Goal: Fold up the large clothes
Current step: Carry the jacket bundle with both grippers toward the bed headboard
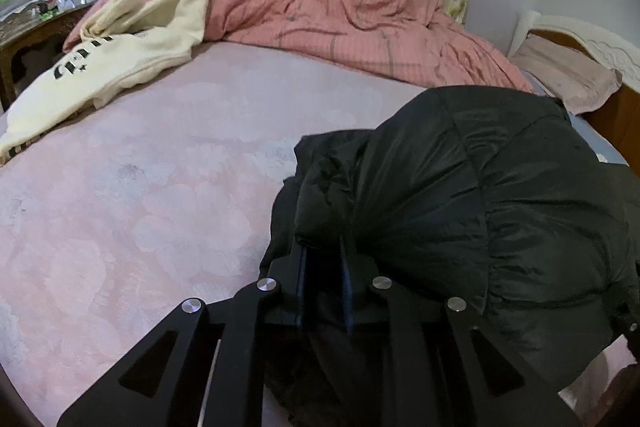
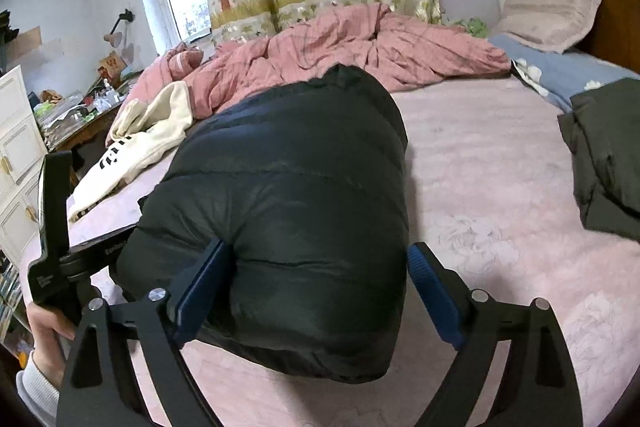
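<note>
A: Black puffer jacket [image 2: 292, 211] — bundled on the pink bedsheet [image 2: 500, 227], bulging between the right gripper [image 2: 320, 275] jaws, which stand wide.
B: Left gripper [image 1: 326, 251]?
A: Jaws nearly closed — pinching a jacket fold.

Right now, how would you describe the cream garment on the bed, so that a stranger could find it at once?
Look at the bed with the pink sheet, then at its far left corner, beside the cluttered wooden desk. The cream sweatshirt lies crumpled there, touching the rumpled pink quilt. It alone is pale and bears dark printed marks; the puffy jacket is black.
</note>
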`<action>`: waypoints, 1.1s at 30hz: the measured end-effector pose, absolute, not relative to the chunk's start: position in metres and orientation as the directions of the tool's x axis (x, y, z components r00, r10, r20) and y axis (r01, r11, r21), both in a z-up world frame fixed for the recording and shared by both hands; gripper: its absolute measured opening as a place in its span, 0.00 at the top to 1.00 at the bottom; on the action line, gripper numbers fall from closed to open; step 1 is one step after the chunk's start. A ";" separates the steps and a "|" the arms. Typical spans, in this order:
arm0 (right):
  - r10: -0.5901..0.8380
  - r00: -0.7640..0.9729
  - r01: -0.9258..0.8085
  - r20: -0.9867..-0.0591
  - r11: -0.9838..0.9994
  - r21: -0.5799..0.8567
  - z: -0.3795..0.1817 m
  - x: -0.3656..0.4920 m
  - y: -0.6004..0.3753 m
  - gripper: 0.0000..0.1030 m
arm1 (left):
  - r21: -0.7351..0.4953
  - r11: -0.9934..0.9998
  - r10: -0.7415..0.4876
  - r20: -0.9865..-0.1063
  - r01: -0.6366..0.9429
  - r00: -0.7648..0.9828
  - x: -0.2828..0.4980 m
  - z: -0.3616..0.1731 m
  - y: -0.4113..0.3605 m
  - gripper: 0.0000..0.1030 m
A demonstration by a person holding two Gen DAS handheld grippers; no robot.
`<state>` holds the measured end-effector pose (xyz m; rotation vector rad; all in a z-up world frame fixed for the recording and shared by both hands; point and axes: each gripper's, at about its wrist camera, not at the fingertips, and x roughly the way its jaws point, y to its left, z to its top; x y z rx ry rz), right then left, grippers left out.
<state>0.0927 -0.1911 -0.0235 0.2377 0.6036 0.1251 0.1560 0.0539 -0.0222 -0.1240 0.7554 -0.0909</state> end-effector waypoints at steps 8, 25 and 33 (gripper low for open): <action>0.183 0.792 -0.017 -0.583 0.960 0.278 -0.031 0.099 -0.191 0.01 | -0.131 0.991 -0.121 -0.701 0.039 0.703 0.159 -0.026 0.050 0.86; 0.211 0.882 -0.006 -0.421 0.899 0.437 0.018 0.074 -0.248 0.01 | -0.530 0.829 -0.498 -0.551 0.180 0.670 0.142 0.015 0.099 0.13; 0.476 0.747 0.028 -0.464 0.674 0.738 -0.050 0.109 -0.275 0.01 | -0.706 0.706 -0.621 -0.579 0.057 0.528 0.161 -0.045 0.103 0.01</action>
